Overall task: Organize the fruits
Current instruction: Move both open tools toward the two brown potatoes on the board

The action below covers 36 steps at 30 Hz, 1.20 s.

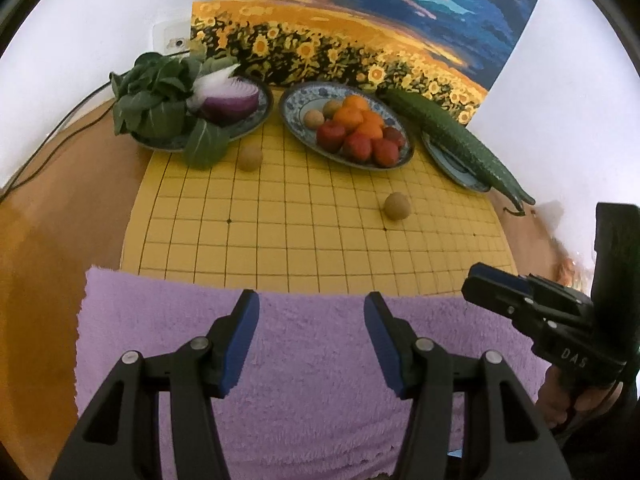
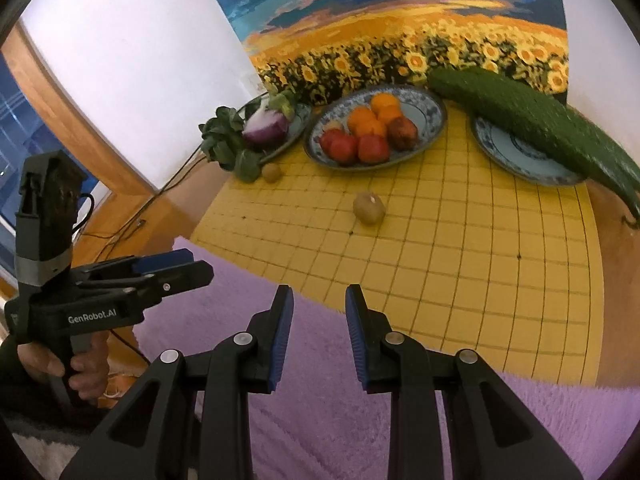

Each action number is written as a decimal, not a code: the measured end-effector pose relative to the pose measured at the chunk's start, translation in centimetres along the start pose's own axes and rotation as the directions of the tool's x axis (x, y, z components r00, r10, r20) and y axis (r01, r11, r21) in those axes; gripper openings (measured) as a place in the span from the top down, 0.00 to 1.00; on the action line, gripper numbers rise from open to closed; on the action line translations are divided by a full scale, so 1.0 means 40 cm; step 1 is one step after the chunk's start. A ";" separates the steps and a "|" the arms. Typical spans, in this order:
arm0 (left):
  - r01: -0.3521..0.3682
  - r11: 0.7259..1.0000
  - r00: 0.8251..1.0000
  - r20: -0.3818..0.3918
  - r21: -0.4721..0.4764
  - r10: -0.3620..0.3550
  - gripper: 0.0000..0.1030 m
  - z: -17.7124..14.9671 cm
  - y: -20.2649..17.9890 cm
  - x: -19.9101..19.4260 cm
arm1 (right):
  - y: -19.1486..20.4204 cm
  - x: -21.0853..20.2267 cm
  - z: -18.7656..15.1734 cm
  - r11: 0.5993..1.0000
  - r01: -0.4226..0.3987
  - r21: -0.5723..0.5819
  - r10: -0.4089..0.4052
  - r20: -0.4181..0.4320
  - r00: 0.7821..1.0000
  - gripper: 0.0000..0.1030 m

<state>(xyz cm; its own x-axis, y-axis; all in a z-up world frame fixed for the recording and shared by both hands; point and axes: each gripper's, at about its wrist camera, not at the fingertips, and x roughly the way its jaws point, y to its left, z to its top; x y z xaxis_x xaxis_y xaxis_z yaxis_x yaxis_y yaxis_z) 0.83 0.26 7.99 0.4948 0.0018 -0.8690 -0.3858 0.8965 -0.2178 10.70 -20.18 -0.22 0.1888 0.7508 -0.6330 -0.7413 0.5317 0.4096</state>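
A blue patterned fruit plate holds oranges, red fruits and two kiwis. One loose kiwi lies on the yellow grid board. Another loose kiwi lies by the vegetable plate. My left gripper is open and empty over the purple towel. My right gripper is open and empty over the same towel.
A plate at the back left holds leafy greens and half a red onion. A long cucumber lies across a plate at the right. A sunflower painting leans on the wall. A cable runs along the left.
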 end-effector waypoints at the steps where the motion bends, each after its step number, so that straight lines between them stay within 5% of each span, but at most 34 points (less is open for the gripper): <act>1: -0.001 1.000 1.000 0.000 0.001 0.001 0.44 0.004 0.001 0.000 | 0.001 0.000 0.002 1.000 0.000 -0.002 0.000 0.002 1.000 0.73; 24: 0.007 1.000 1.000 -0.006 0.000 -0.007 0.44 0.140 0.045 0.048 | -0.050 0.049 0.082 1.000 0.006 0.024 -0.006 0.015 1.000 0.72; 30: 0.020 1.000 1.000 -0.004 -0.019 -0.021 0.56 0.174 0.072 0.064 | -0.062 0.085 0.101 0.999 0.025 0.025 -0.025 -0.013 1.000 0.72; 36: 0.016 0.998 0.999 -0.034 -0.053 -0.017 0.57 0.191 0.109 0.113 | -0.080 0.132 0.108 0.999 0.028 0.042 -0.026 -0.039 0.999 0.68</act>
<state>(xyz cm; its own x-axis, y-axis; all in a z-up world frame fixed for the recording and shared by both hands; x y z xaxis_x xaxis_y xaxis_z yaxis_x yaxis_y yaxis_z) 7.32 7.58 6.53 0.4747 -0.0288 -0.8797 -0.4185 0.8719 -0.2544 16.85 -16.23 -2.04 0.1831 0.7208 -0.6686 -0.7081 0.5684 0.4188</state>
